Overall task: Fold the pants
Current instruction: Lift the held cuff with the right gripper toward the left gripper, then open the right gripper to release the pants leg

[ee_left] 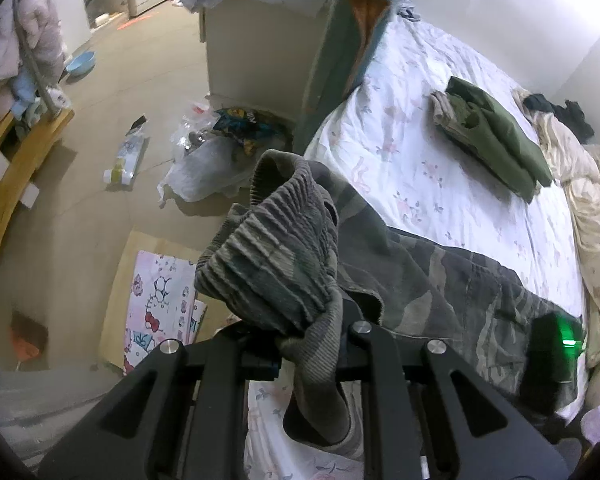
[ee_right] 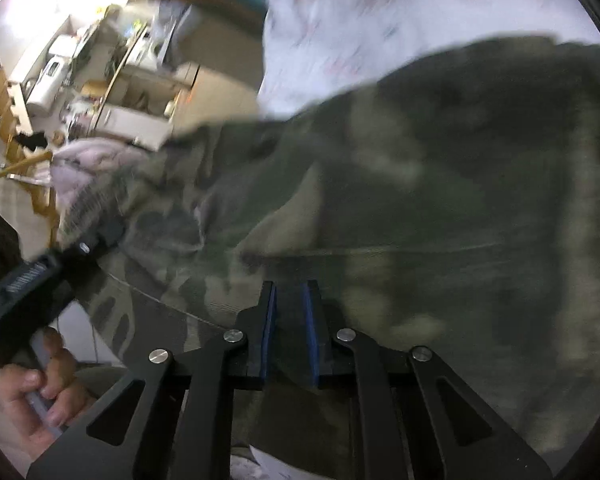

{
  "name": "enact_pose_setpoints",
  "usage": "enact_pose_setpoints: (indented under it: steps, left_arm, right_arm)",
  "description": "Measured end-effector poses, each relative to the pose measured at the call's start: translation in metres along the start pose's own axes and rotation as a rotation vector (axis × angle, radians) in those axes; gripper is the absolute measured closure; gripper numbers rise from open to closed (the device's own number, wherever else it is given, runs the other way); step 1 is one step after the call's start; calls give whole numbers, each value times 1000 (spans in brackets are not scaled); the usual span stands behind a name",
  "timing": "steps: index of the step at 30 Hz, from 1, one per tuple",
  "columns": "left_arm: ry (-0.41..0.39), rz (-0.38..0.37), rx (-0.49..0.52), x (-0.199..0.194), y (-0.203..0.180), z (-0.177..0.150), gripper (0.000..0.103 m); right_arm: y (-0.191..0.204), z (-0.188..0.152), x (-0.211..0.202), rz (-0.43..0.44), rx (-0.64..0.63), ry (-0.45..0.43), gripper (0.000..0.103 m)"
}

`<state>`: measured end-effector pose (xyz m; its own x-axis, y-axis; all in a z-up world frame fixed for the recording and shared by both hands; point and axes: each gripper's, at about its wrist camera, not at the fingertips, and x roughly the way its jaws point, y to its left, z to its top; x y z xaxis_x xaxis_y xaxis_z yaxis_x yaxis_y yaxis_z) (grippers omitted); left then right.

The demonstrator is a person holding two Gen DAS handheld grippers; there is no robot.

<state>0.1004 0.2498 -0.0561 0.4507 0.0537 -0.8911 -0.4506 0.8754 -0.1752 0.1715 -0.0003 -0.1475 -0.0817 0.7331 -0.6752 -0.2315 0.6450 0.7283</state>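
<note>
1. At six o'clock on the bed [ee_left: 440,184], the camouflage pants [ee_left: 440,280] lie partly spread; the left gripper [ee_left: 308,344] is clenched on the ribbed waistband [ee_left: 276,256].
2. Right gripper [ee_right: 290,320]: fingers close together over the pants; whether cloth is pinched cannot be told.
3. Handling: soft, limp, fairly heavy cloth; best held at the waistband and the hems.
4. Writing: none readable; a cartoon-cat print [ee_left: 160,304] lies on the floor.

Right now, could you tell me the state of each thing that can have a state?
Camouflage pants: spread across the bed, ribbed waistband lifted.
Left hand-held gripper: shut on the waistband.
Right hand-held gripper: narrow gap between the pads, above the pants; grip unclear.
Green garment: folded, lying on the bed.
Bed sheet: wrinkled.
</note>
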Motion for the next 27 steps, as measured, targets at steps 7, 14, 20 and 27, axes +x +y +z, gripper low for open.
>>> enact_pose_setpoints:
  steps: [7, 14, 20, 27]
  left_arm:
    - [13, -2, 180, 4, -43, -13, 91]
    - [-11, 27, 174, 2, -43, -13, 91]
    - [-64, 47, 206, -7, -55, -21, 91]
    - [-205, 127, 405, -35, -123, -54, 91]
  right_arm:
    - [-18, -4, 38, -100, 46, 90, 103]
    - [-26, -24, -48, -22, -15, 27, 94]
    - [-93, -48, -166, -117, 37, -120, 37]
    - [-176, -67, -274, -144, 232, -349, 37]
